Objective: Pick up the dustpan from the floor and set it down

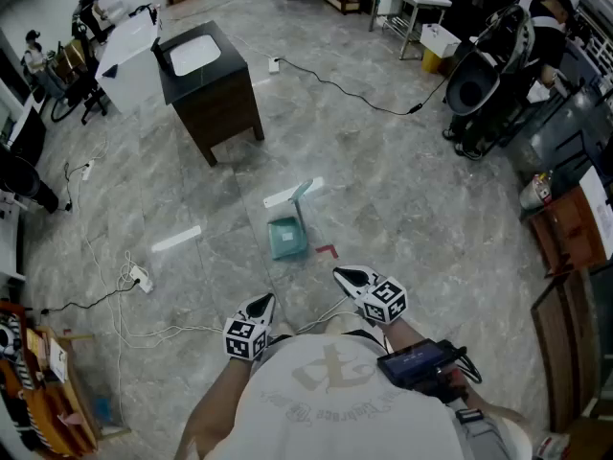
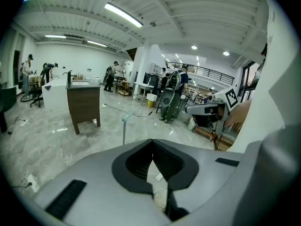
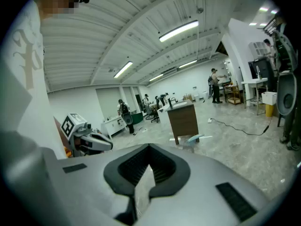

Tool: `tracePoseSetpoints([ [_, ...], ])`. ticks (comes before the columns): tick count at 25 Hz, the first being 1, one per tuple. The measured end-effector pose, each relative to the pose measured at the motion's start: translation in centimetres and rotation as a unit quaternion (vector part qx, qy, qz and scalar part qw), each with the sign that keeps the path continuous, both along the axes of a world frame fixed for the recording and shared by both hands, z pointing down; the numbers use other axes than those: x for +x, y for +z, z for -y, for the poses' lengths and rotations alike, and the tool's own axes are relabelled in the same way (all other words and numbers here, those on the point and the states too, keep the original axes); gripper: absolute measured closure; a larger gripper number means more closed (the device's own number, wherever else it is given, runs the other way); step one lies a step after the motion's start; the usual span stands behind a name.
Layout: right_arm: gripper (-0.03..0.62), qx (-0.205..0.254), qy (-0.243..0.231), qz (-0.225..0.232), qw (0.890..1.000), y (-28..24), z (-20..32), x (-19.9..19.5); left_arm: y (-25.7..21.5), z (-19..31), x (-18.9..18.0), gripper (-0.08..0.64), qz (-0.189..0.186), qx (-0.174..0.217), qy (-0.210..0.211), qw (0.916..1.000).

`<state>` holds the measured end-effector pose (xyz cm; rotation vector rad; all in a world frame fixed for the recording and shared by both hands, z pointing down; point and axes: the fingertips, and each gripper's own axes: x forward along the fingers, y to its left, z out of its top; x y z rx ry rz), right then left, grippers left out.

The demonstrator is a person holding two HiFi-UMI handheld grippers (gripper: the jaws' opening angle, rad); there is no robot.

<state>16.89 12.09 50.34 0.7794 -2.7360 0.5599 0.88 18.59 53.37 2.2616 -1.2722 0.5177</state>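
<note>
Left gripper (image 1: 265, 303): jaws pressed together, nothing between them.
Right gripper (image 1: 343, 276): jaws pressed together too, pinching nothing.
Dustpan (image 1: 287, 237): on the floor (image 1: 402, 209) at twelve o'clock, well apart from both.
Bearing: one o'clock from the left jaws, eleven from the right.
Long axis: handle (image 1: 302, 204) rises off the scoop, leaning toward one o'clock.
Nearer hand: right, I judge.

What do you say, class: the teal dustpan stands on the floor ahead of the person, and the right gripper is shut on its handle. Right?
Not quite. The teal dustpan does stand on the floor, but the right gripper is shut on nothing, well short of the handle. The head view shows the gap.
</note>
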Motion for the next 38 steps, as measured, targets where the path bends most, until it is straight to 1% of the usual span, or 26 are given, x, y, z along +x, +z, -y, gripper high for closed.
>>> tracePoseSetpoints([
  [2, 0.575, -0.015, 0.012, 0.033, 0.999, -0.7, -1.8, -0.3, -0.1, -1.5, -0.1, 0.548, -0.005, -0.005, 0.011, 0.9999],
  [3, 0.577, -0.016, 0.014, 0.038, 0.999, -1.0, -2.5, -0.6, -0.1, -2.0, -0.3, 0.548, -0.007, -0.006, 0.016, 0.9998],
  [6, 0.575, 0.002, 0.011, 0.013, 1.000, -1.2, -3.1, -2.3, -0.3, -2.1, -1.8, 0.548, -0.012, 0.001, 0.023, 0.9997],
  [8, 0.575, 0.007, 0.014, 0.006, 1.000, -1.1, -3.1, -3.4, -0.3, -1.9, -3.0, 0.548, -0.016, 0.006, 0.022, 0.9996],
  [14, 0.575, 0.000, 0.035, -0.008, 0.999, -0.7, -3.3, -5.5, 0.0, -2.2, -6.2, 0.548, -0.026, 0.008, 0.021, 0.9994],
  [18, 0.575, 0.000, 0.051, -0.028, 0.998, -0.4, -3.0, -6.5, 0.2, -2.1, -8.4, 0.548, -0.031, 0.012, 0.014, 0.9993],
  [21, 0.575, -0.005, 0.074, -0.044, 0.996, -0.5, -2.7, -7.0, 0.2, -2.6, -9.8, 0.548, -0.034, 0.008, 0.014, 0.9993],
  [24, 0.575, -0.003, 0.085, -0.048, 0.995, -0.9, -2.7, -7.4, 0.3, -3.2, -10.8, 0.548, -0.034, 0.003, 0.014, 0.9993],
  [31, 0.575, -0.012, 0.067, -0.057, 0.996, -0.5, -2.4, -9.0, 0.6, -3.8, -13.0, 0.548, -0.036, -0.005, -0.017, 0.9992],
  [34, 0.575, -0.009, 0.068, -0.040, 0.997, -0.6, -2.2, -9.3, 1.0, -4.3, -13.2, 0.548, -0.037, -0.011, -0.022, 0.9990],
  [38, 0.575, -0.020, 0.058, -0.036, 0.997, 0.3, -1.8, -9.7, 0.8, -4.0, -13.5, 0.548, -0.034, -0.012, -0.028, 0.9990],
])
